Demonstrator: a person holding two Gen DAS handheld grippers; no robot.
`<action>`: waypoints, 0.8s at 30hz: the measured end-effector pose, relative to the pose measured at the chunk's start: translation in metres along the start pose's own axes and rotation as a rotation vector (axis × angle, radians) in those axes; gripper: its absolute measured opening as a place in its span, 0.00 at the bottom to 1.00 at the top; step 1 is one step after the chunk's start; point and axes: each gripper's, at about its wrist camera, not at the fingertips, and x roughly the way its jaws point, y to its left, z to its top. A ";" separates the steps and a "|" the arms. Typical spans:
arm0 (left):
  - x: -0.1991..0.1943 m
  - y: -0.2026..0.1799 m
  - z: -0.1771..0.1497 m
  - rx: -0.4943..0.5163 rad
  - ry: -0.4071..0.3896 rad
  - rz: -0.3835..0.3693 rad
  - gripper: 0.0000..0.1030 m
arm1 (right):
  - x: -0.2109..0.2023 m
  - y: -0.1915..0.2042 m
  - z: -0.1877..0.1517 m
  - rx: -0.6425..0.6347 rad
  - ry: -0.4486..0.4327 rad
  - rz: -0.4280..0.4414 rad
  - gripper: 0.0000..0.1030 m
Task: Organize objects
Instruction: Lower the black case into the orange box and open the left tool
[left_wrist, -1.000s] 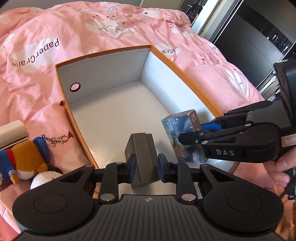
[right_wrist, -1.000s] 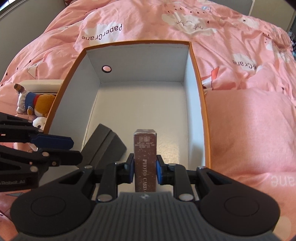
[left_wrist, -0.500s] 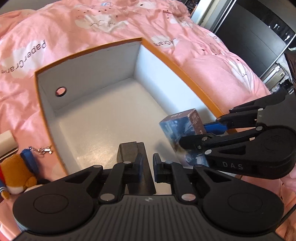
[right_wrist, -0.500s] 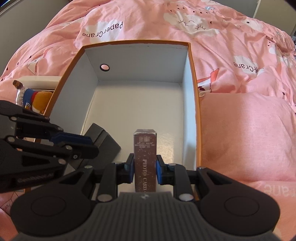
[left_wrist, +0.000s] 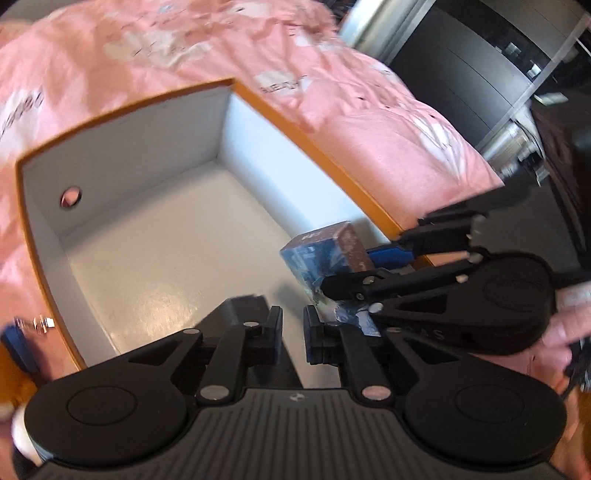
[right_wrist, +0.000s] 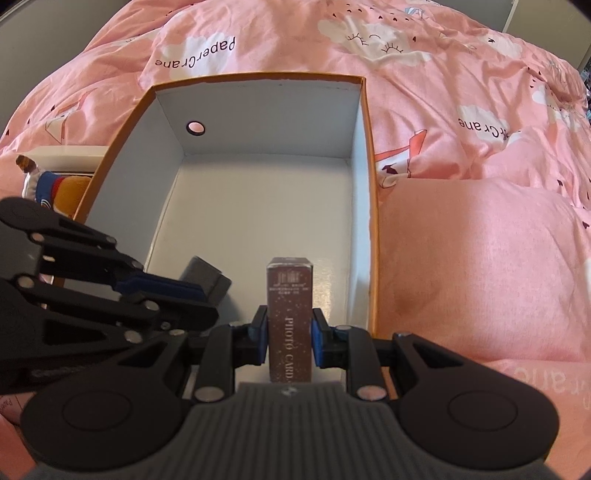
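My right gripper (right_wrist: 289, 338) clamps the photo card box (right_wrist: 290, 317) upright over the orange box (right_wrist: 373, 236) floor; I should lower it flat beside the right wall. My left gripper (left_wrist: 291, 334) is shut and empty, the grey case (right_wrist: 205, 280) lying in the box below it.

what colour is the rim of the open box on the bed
Orange, with a white inside; the box rim shows best in the right wrist view.
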 end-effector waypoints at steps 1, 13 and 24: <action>0.002 -0.001 0.001 0.023 0.022 -0.002 0.12 | 0.001 0.000 0.000 -0.003 0.000 -0.002 0.23; -0.012 -0.002 0.000 0.054 0.057 0.080 0.12 | -0.003 -0.003 -0.001 0.003 -0.010 0.005 0.23; -0.005 0.014 0.004 0.126 0.123 0.227 0.16 | 0.014 0.016 0.007 0.011 0.019 0.093 0.23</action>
